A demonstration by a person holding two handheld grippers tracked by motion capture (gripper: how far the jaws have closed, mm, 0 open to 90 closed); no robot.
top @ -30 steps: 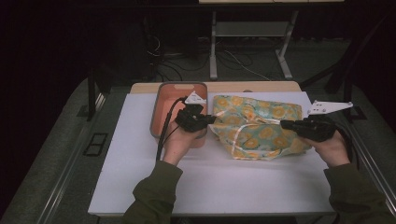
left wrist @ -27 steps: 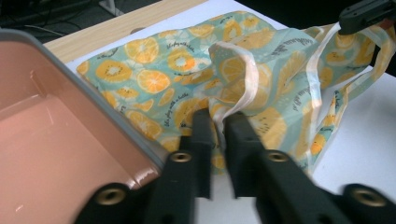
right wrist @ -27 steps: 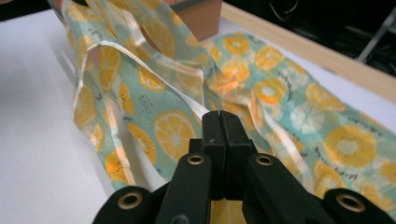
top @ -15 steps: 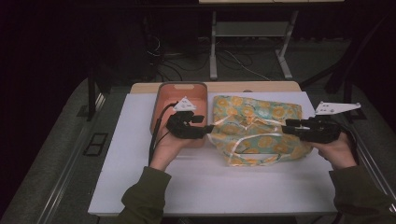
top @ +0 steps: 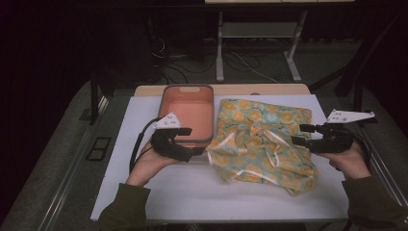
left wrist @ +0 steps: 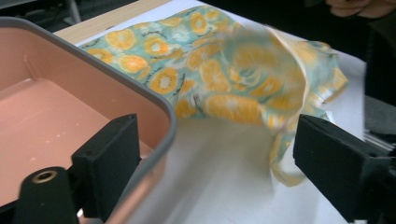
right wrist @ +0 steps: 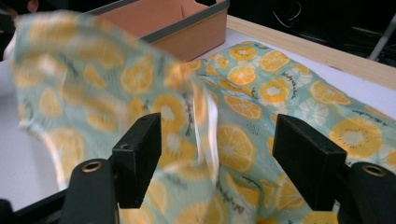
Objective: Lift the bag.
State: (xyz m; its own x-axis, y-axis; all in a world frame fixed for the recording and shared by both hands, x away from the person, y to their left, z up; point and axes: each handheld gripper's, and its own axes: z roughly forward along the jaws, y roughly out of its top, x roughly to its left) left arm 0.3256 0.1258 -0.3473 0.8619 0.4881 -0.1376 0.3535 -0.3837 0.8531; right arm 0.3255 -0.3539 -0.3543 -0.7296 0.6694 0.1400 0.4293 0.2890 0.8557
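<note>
Left claw (top: 196,140): jaws apart, just been opening, nothing between them; hovering at the near right corner of the tray (top: 166,96), one jaw over its rim. Cloth (top: 260,139), orange-slice print, lying rumpled on the white surface (top: 144,192), just right of the tray, left edge near or touching the tray wall. Right claw (top: 299,134): jaws apart, also just been opening, at the cloth's right edge, no pad pressing on fabric.

Risks, as judged: snagging the loose loop of trim on a jaw and dragging the cloth; knocking the tray with the left jaw; pinching several bunched layers instead of one edge.

Count: one tray, one cloth, two claws.
</note>
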